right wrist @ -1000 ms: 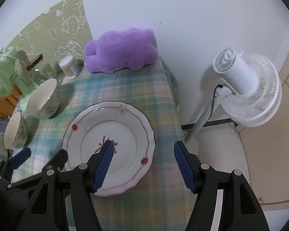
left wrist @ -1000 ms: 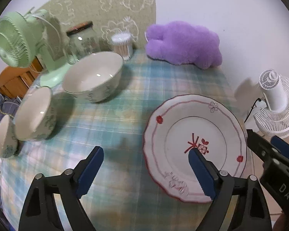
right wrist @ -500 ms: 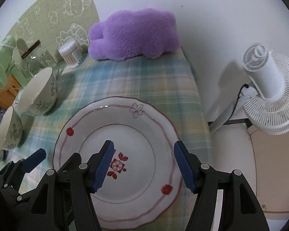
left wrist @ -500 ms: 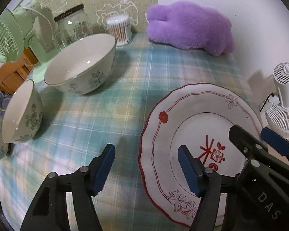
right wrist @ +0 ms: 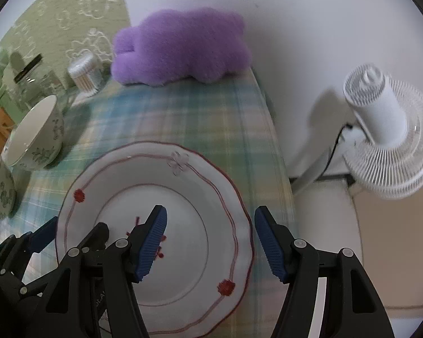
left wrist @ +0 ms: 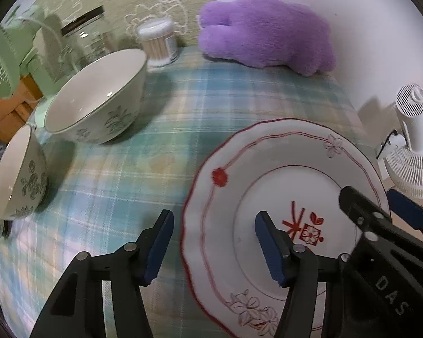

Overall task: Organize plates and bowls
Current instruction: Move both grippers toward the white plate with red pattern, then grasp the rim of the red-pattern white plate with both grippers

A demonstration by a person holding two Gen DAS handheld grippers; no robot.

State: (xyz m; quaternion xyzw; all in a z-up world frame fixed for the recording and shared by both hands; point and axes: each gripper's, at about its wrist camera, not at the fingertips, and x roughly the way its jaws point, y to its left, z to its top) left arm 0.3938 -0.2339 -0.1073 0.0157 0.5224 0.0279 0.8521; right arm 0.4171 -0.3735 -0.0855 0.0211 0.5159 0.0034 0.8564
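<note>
- Both grippers hang over the white plate [right wrist: 155, 242] with the red scalloped line and flower marks; it lies flat on the plaid tablecloth [left wrist: 183, 107], near the table's right-hand edge.
- The left gripper [left wrist: 214, 242] straddles the plate's left rim, one pad outside over the cloth, the other over the plate's well. Its jaws have just been closing in, yet gaps show on both sides of the rim, so nothing is pinched.
- The right gripper [right wrist: 211, 242] straddles the opposite rim the same way, jaws apart and empty.
- To my eye this is the reach-and-grasp step on the plate, with a two-sided lift being set up.
- Next, each gripper should drop until a pad gets under the rim, then close. Whether the pads are low enough already, I can't judge from these bent views.
- The large floral bowl [left wrist: 96, 98] and a smaller floral bowl [left wrist: 19, 174] stand well apart to the left, untouched; stacking or grouping is yet to come.
</note>
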